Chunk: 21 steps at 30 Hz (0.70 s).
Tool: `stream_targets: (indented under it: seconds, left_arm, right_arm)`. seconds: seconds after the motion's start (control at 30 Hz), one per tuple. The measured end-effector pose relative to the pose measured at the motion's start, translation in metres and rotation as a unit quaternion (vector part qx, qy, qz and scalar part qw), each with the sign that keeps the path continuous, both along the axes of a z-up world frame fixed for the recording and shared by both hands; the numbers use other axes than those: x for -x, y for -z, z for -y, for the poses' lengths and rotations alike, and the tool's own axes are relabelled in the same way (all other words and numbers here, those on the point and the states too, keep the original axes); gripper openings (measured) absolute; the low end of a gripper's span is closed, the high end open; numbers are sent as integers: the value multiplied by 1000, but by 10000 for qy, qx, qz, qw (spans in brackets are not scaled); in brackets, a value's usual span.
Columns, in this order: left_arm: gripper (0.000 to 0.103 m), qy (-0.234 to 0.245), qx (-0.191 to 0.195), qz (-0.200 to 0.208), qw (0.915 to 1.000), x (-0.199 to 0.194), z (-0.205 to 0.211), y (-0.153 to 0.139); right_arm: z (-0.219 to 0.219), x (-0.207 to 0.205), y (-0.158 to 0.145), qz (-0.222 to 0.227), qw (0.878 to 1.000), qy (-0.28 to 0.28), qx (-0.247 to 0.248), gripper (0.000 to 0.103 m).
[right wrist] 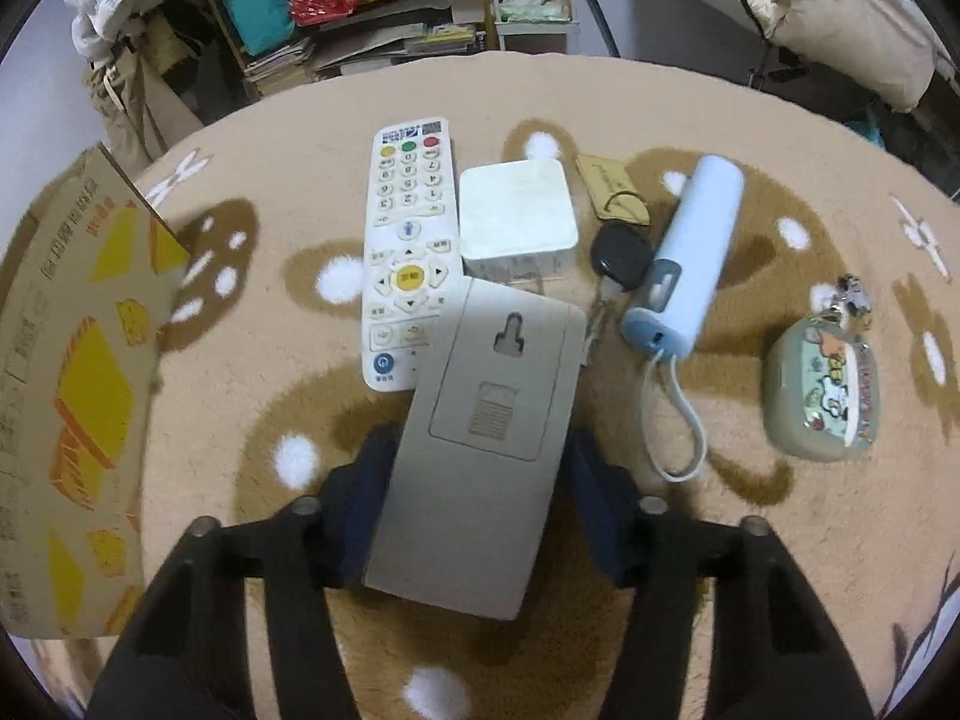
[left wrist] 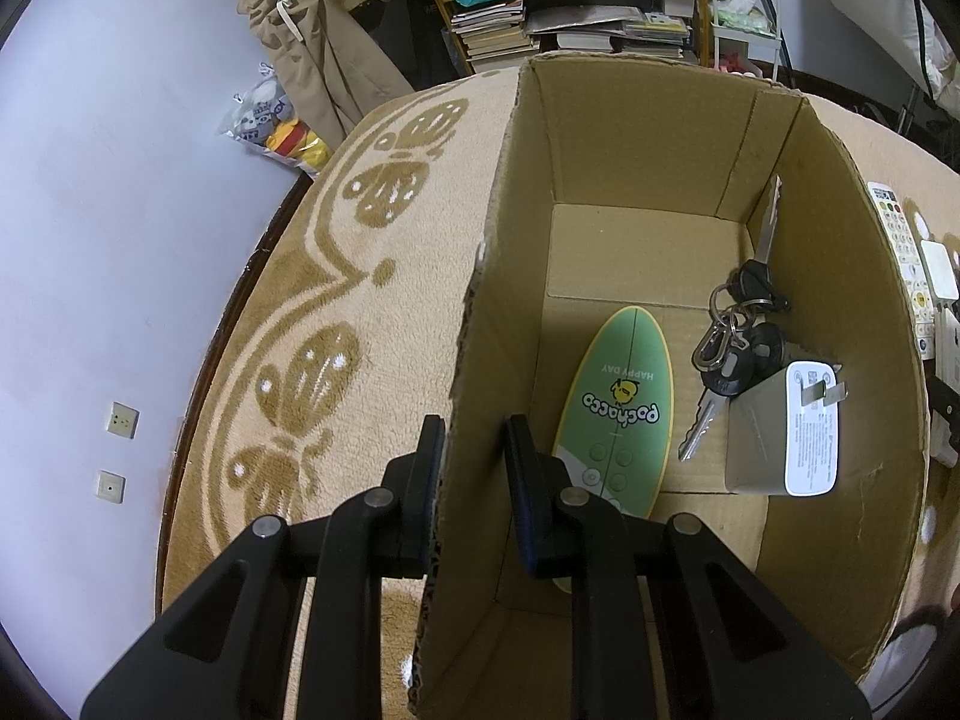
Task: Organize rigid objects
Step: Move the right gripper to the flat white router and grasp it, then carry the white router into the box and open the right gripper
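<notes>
The right tool (right wrist: 474,516) clamps the grey remote (right wrist: 480,444); the box (right wrist: 78,372) lies lower left, its wall between the left tool's (left wrist: 474,474) parted fingers.

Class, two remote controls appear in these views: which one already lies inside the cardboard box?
The green oval Pochacco remote, flat on the box floor beside the keys; the white rectangular remote lies outside on the rug.

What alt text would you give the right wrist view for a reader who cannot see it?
The right claw grips a flat grey device above a beige patterned rug. Beyond it lie a white remote, a white cube, a black key, a blue power bank and a small cartoon case. A cardboard box stands at left.
</notes>
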<state>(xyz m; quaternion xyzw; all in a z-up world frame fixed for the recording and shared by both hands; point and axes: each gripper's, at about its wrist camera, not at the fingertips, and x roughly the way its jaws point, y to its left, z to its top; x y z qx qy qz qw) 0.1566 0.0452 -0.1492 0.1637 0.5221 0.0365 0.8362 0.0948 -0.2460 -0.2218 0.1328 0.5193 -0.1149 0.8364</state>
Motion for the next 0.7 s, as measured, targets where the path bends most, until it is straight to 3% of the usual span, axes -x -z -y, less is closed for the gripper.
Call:
stream_targets:
  seconds: [0.43, 0.7]
  left_arm:
    - [19, -3, 1, -1, 10000, 0, 0, 0]
    - [19, -3, -13, -10, 10000, -1, 0, 0]
  right_arm:
    - [5, 21, -15, 393, 9991, 79, -136, 51]
    - [10, 11, -34, 545, 9985, 83, -29, 51]
